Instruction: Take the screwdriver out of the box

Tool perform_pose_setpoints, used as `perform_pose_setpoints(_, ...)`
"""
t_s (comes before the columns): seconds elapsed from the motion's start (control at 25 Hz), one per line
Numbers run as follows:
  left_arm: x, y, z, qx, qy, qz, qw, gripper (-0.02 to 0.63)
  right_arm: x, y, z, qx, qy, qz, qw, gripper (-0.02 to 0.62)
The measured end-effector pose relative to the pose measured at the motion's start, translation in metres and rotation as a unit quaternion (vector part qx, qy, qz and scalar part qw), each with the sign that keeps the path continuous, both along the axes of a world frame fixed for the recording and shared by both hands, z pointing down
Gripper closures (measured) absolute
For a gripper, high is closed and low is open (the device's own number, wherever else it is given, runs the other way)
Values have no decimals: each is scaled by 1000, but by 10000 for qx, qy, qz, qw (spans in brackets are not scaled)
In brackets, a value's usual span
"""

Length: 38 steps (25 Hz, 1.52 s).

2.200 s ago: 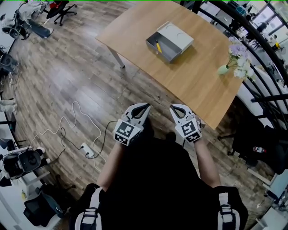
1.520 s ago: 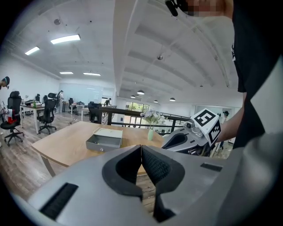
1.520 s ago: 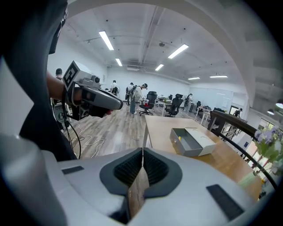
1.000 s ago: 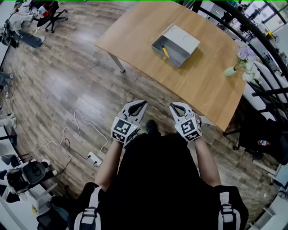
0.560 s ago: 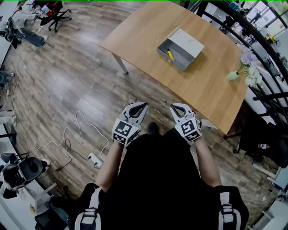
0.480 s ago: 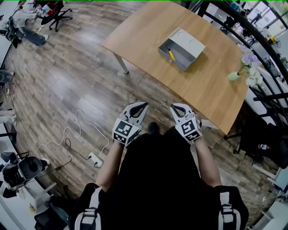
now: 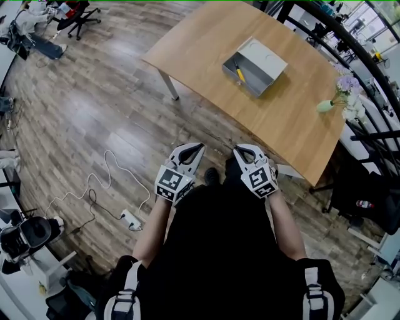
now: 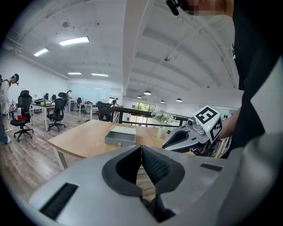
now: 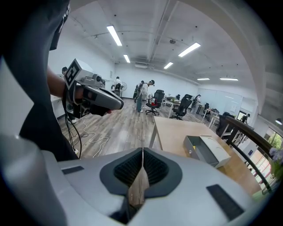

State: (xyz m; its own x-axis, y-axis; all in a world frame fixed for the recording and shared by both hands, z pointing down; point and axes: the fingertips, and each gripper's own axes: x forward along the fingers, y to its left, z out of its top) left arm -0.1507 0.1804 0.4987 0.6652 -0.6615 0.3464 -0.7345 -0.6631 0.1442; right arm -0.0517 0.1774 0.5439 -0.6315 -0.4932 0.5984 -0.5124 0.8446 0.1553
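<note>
An open grey metal box [image 7: 255,58] sits on the wooden table [image 7: 206,50], well ahead of me. A yellow-handled screwdriver [image 7: 239,73] lies inside it. The box [image 8: 120,135] shows small in the left gripper view, and the box [image 9: 207,150] appears again in the right gripper view. My left gripper [image 7: 201,147] and right gripper [image 7: 235,150] are held close to my body, above the floor and short of the table's near edge. Both are shut with nothing between the jaws.
A vase of flowers [image 7: 340,94] stands at the table's right end. A white cable and power strip [image 7: 128,219] lie on the wood floor at left. Office chairs [image 7: 78,11] stand far left. A dark railing [image 7: 350,56] runs behind the table.
The view has drifted, so the table and box sit slightly further right and nearer. Both grippers stay shut in front of my body.
</note>
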Motion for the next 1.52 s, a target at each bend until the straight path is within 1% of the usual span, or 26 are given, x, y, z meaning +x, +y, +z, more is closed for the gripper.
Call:
perform_pose_setpoints(0.2,-6,0,1,-34,67,-144,9999,584,-2,0,0,-33,113,-107,9999,569)
perform_pose_setpoints(0.44,-16,-2,-1,11,156,-383,9991,584,-6,-12,-5,-40,11,-154,9999,569)
perform_pose_setpoints(0.6,-24,0,4,-64,171,-532,9984,584,-9,-16,-6,-18,-18,-195,9998,569)
perform_pose_setpoints(0.8,-22,-6,4,-52,127,-482,9987,584,-4,-26,-5,12,-134,-68,9999,569)
perform_pose_setpoints(0.92,-18,-12,4,-51,154,-456,9988,584,0,-29,-4,4,-123,-11,9999,569)
perform_pose_setpoints(1.12,-3,-25,5,-72,164,-326,9993,584,13,-42,-3,-14,-109,144,9998,569)
perform_pose_setpoints(1.32,5,-41,6,-134,157,-255,9995,584,22,-61,2,-130,-114,252,9995,569)
perform_pose_setpoints(1.52,3,-58,5,-194,169,-289,9993,584,13,-80,-2,-108,-102,91,9998,569)
